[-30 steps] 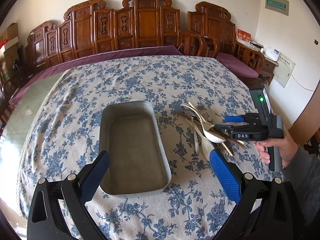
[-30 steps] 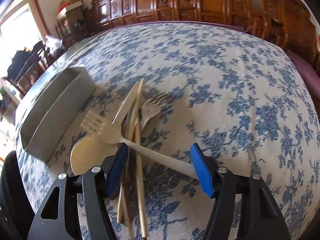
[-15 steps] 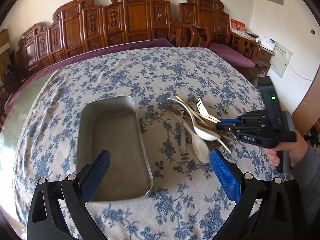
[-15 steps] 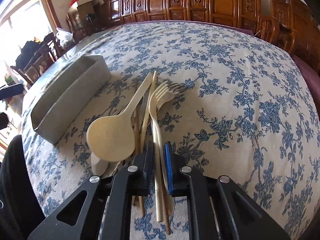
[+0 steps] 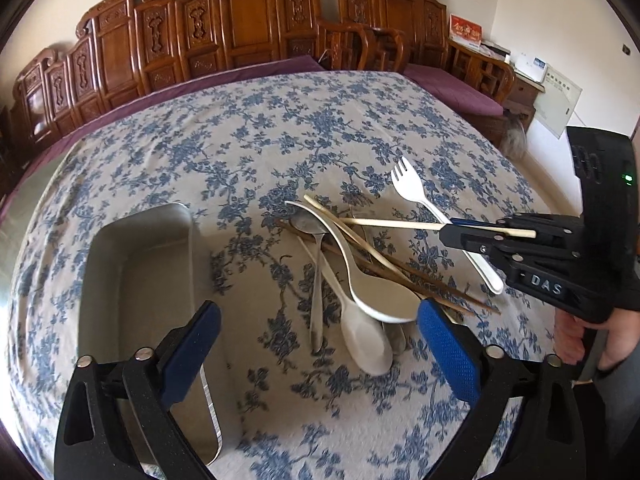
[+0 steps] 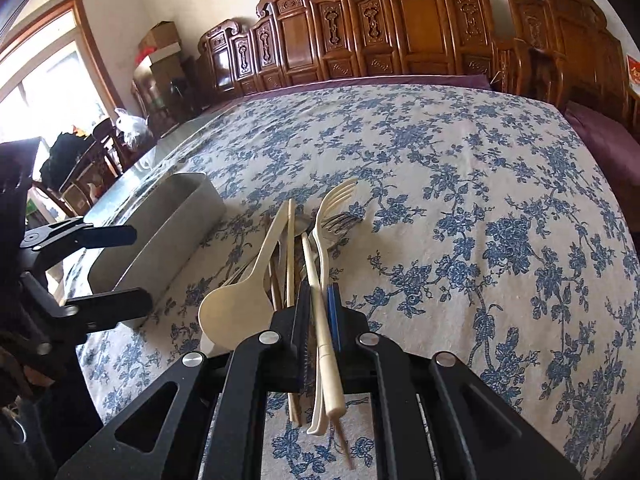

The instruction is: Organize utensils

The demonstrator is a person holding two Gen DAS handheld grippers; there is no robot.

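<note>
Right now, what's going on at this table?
A person is sorting a heap of utensils on a blue-flowered tablecloth. The right gripper has just been closing and is shut on a pale chopstick, lifted off the pile beside the cream plastic fork. The left gripper hangs open over the pile, next to the empty grey metal tray.

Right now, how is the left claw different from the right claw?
The left claw is wide open; the right claw is shut, its jaws having just been closing. The left claw holds nothing and points at the white spoons; the right claw pinches the white fork and a pale chopstick. Both are black with blue pads and tilt down toward the flowery tablecloth.
</note>
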